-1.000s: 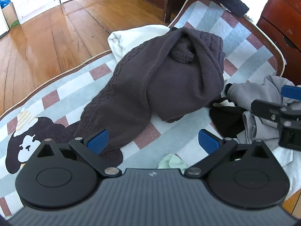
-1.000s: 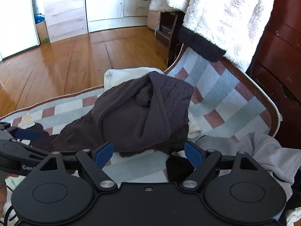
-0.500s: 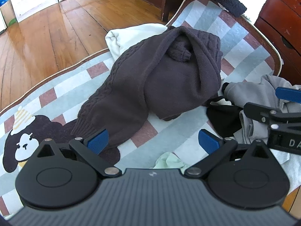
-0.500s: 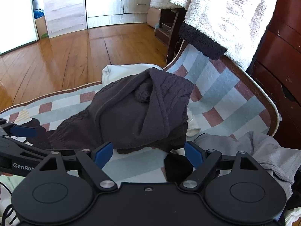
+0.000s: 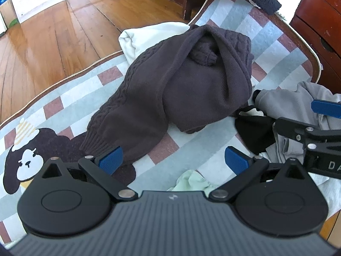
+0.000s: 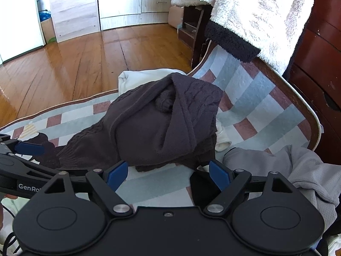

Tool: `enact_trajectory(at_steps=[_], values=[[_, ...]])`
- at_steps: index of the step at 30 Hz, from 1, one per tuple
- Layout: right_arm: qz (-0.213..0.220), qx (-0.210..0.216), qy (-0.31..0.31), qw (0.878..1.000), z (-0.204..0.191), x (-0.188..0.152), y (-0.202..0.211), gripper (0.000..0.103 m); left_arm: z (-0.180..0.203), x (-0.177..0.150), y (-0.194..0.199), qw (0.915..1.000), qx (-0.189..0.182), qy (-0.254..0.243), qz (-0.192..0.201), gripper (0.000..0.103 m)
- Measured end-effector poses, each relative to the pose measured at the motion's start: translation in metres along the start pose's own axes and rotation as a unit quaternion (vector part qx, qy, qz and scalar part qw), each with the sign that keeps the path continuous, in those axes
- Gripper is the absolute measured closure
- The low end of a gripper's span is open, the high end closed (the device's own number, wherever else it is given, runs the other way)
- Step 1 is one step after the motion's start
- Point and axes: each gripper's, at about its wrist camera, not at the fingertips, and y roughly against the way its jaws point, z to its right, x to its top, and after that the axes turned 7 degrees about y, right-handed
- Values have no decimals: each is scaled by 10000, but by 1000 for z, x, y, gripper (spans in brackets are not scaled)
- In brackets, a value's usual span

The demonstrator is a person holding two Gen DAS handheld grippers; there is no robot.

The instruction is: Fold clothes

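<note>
Sweater [image 5: 174,89], dark brown knit, heaped on checked rug [image 5: 275,42], partly over white cloth [image 5: 147,36]. Left gripper [image 5: 172,160] spread wide, empty, just above the sweater's cuff; grey top [image 5: 285,98] at right.

From right wrist: sweater [image 6: 157,123] ahead at rug centre, right gripper [image 6: 168,170] likewise spread and empty near its hem, fluffy white robe [image 6: 262,12] hanging above.

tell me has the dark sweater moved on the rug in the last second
No. The dark sweater lies as before against the white cloth and the rug's squares; only the cameras shifted.
</note>
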Motion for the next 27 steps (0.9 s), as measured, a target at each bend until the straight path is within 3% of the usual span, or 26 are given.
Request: enact_trajectory(at_steps=[9, 19, 21, 25, 27], values=[[-44, 58, -29, 10000, 1, 0, -4, 16, 3, 1, 1, 9999, 125, -76, 67, 0], [228, 292, -186, 9991, 9, -1, -22, 16, -3, 4, -5, 10000, 81, -20, 8, 0], [285, 339, -218, 9988, 11, -2, -25, 15, -6, 7, -15, 9998, 147, -92, 44, 0], [559, 607, -403, 9958, 27, 3, -55, 16, -17, 16, -45, 9976, 619, 115, 302, 0], [648, 705, -283, 9950, 31, 7, -70, 23, -22, 20, -59, 9960, 704, 131, 526, 0]])
